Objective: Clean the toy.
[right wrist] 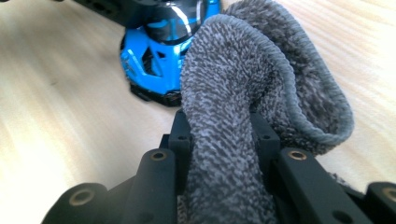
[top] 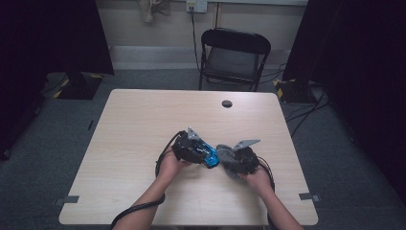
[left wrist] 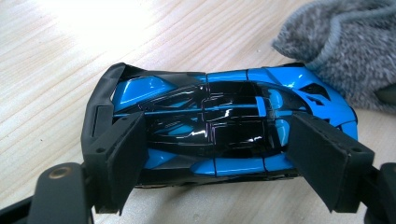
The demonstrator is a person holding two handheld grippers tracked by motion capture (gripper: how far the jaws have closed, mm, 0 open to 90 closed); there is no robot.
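From the high view, a pale wooden table carries the work near its front edge: the left gripper and the right gripper face each other, almost meeting, each held in a hand coming in from below. Between them sits a blue toy car, with a grey cloth just beside it on the right. A black folding chair stands beyond the far edge.

In the left gripper view the toy car lies crosswise between the two black jaws – glossy bright-blue body panels, a black roof and centre with shiny reflections, and a black wing at the end on the left. The jaws are clamped on the car, one near the tail, one near the nose. The grey cloth touches the car's nose at the upper right.

In the right gripper view the jaws are closed tight on the grey cloth – a nubby terry fabric with a stitched hem, bunched upward in a fold. The car's blue nose sits right behind the fold, resting on the table.
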